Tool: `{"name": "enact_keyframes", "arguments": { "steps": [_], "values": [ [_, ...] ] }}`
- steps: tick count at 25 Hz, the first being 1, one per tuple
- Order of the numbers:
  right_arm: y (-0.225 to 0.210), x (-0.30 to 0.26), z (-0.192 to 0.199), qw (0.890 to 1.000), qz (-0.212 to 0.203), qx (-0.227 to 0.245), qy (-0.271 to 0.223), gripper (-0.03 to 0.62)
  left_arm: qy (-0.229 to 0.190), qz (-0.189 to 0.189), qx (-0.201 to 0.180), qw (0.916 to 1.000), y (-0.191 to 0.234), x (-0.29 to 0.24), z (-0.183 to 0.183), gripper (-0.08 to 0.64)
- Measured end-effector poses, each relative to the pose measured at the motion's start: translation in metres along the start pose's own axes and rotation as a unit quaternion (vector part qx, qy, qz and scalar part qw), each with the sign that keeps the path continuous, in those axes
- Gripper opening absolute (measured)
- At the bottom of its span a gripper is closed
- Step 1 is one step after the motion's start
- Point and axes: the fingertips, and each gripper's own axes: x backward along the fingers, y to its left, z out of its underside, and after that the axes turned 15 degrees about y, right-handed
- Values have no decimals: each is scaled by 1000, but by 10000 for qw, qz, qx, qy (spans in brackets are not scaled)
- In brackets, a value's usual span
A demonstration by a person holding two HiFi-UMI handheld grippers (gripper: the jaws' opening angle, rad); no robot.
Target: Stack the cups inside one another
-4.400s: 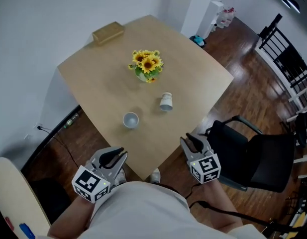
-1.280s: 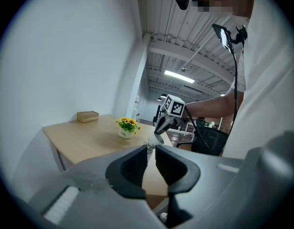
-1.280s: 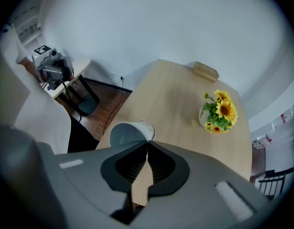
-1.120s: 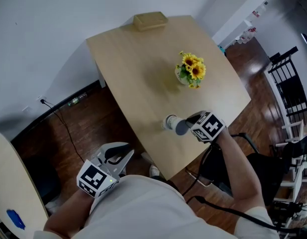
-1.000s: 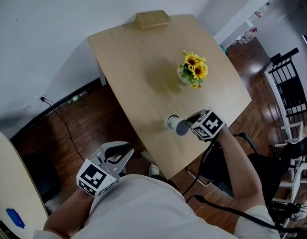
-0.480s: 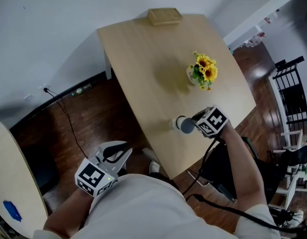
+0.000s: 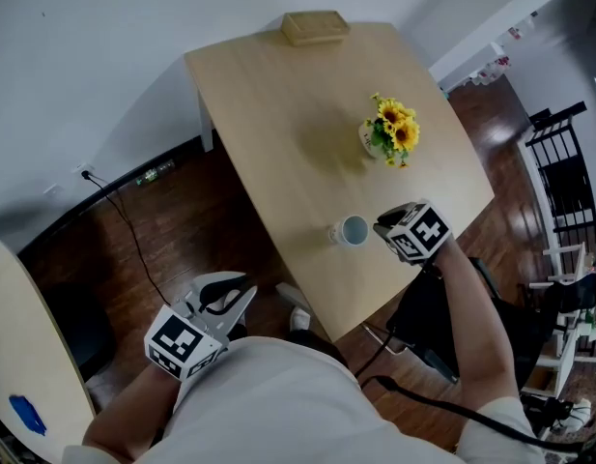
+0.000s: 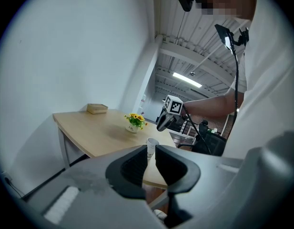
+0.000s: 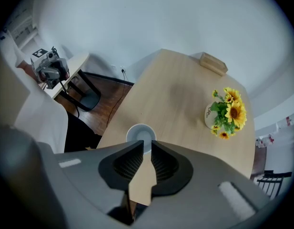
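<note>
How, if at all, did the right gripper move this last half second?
Yes. The right gripper has drawn back off the cup, rightward in the head view, uncovering its mouth.

Desk (image 7: 278, 114): light wood top, four-sided, pale legs. White cup (image 7: 354, 231) stands upright on it, mouth up, just ahead of right gripper (image 7: 383, 224) jaws, outside their gap, close to desk edge on person's side. White pot with sunflowers (image 7: 389, 135) further ahead of same jaws and off to their right, well apart from cup. Flat tan box (image 7: 315, 26) at far edge of desk, furthest from jaws. From left gripper (image 7: 225, 293) jaws all three lie well ahead; cup nearest, in line with gap.
</note>
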Motion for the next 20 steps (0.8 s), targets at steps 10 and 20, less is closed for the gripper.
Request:
{"name": "enact_keyframes", "arguments": {
  "steps": [10, 20],
  "values": [
    [24, 51, 41, 9748, 996, -1148, -1630, 57, 179, 316, -279, 9989, -8, -14, 15, 61],
    [151, 46, 188, 9252, 915, -2487, -2715, 57, 280, 407, -790, 9957, -89, -33, 21, 60]
  ]
}}
